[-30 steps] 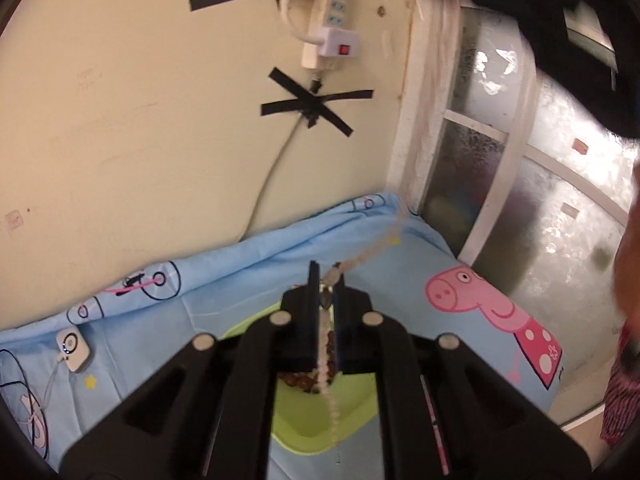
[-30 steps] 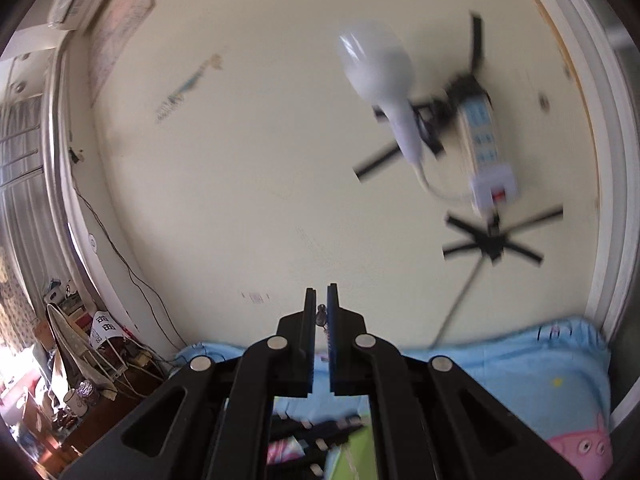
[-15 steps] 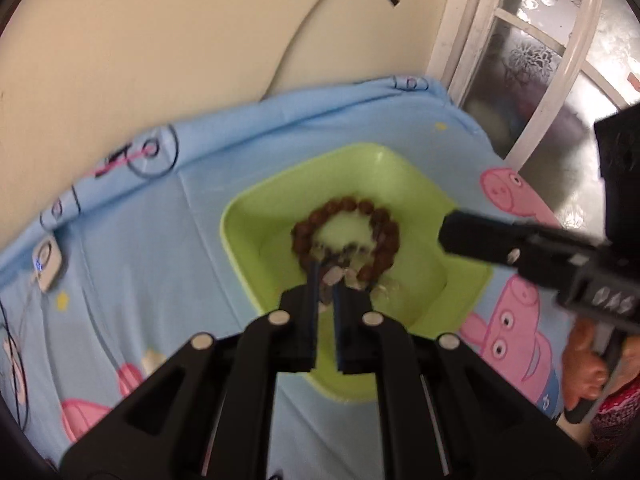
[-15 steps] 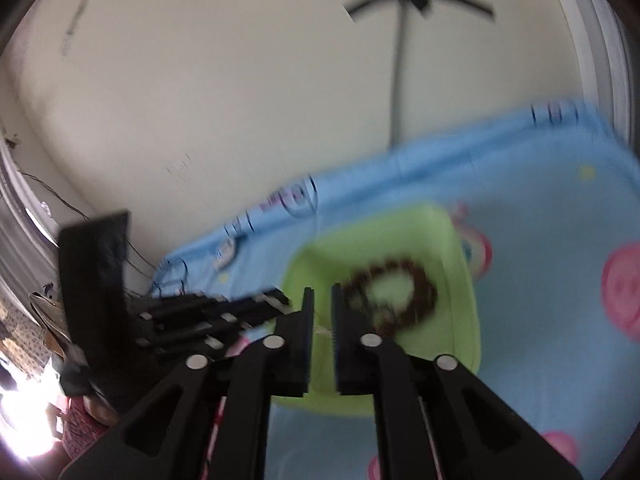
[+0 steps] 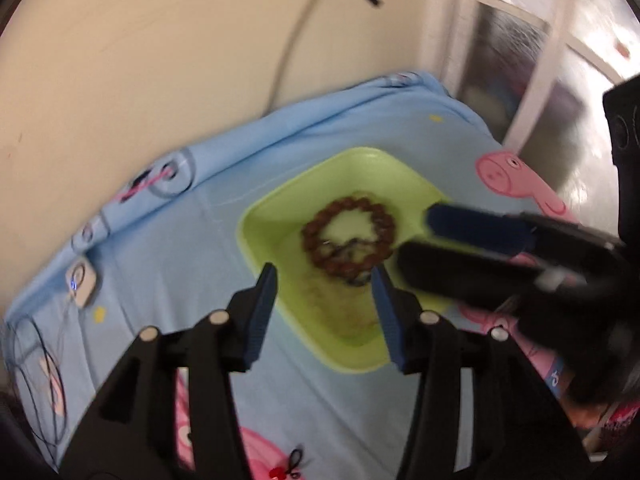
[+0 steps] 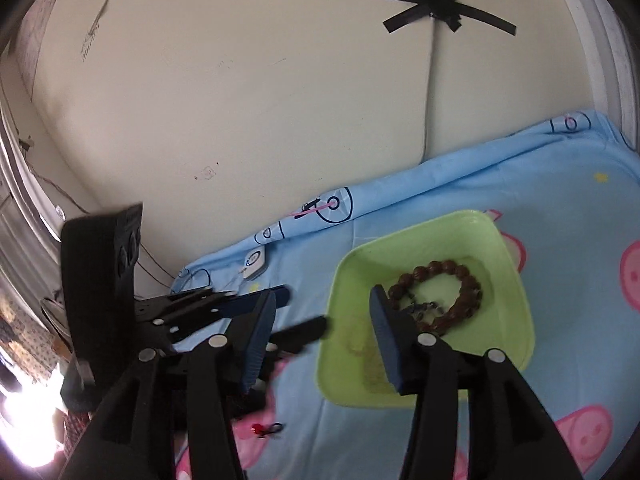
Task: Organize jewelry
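Now a brown bead bracelet (image 5: 349, 236) is seen lying in the green tray (image 5: 276, 216) on the blue printed cloth (image 5: 168, 248), with a thin dark chain (image 6: 424, 309) across its near side. It lies just beyond the left gripper (image 5: 325, 280) and close by the right gripper (image 6: 322, 300). Both pairs of jaws are opening, and nothing is held or touched between them.
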Available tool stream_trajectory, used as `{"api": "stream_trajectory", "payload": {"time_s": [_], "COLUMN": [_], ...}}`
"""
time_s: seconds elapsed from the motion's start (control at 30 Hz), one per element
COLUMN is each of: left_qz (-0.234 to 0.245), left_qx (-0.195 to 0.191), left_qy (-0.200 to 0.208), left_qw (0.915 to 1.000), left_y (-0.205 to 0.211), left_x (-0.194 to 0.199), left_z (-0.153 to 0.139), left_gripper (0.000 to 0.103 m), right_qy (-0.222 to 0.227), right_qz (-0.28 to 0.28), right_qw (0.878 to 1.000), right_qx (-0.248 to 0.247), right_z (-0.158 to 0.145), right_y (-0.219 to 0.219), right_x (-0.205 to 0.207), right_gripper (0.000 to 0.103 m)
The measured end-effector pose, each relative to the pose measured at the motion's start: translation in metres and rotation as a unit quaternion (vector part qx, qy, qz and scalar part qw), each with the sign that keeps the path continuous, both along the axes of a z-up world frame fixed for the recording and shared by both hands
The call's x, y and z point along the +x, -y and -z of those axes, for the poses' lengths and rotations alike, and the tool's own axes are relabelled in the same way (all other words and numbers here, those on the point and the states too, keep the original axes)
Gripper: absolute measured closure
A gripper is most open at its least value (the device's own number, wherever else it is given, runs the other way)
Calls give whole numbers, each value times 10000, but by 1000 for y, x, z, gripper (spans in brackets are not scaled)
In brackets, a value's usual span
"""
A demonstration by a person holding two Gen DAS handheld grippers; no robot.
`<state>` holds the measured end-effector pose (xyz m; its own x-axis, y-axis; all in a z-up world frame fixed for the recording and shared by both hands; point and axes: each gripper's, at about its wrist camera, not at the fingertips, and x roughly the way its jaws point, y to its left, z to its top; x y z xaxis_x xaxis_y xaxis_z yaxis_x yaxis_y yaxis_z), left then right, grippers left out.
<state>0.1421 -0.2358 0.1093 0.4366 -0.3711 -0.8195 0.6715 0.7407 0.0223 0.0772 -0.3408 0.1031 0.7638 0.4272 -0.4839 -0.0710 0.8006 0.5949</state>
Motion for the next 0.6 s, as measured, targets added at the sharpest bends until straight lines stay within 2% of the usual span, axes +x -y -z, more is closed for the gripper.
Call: {"api": "stream_trajectory", "payload": {"time_s": [0.07, 0.17, 0.27, 0.33, 0.4, 0.47, 0.6], "left_qz": [17, -117, -364, -732, -1303, -1958, -2670], "left_qx": [44, 92, -140, -209, -176, -135, -197], "left_qy": [-32, 173, 302, 419, 580, 659, 632], "left_qw": [10000, 9997, 9988, 9962, 9896, 9783, 9614], "left_y": [4, -10, -57, -104, -155, -209, -280], "left_x": [-3, -10, -17, -20, -21, -24, -43], "left_z": [-1, -8, -22, -28, -32, -31, -17], "left_gripper": [53, 51, 51, 45, 43, 43, 43], "right_qy": [-4, 29, 55, 54, 21, -12, -212], "right_qz": [71, 116, 23, -168, -465, -762, -1299], "right_qw": [10000, 9999, 10000, 9998, 9989, 9970, 9908], "right_qx": [66, 4, 80, 126, 65, -104, -314], "right_z": [1, 0, 4, 8, 16, 25, 45], "right_y": [6, 14, 11, 0, -20, -47, -98], "right_x": [-9, -21, -30, -33, -28, -23, -11], "right_gripper": [78, 78, 78, 78, 78, 78, 78]}}
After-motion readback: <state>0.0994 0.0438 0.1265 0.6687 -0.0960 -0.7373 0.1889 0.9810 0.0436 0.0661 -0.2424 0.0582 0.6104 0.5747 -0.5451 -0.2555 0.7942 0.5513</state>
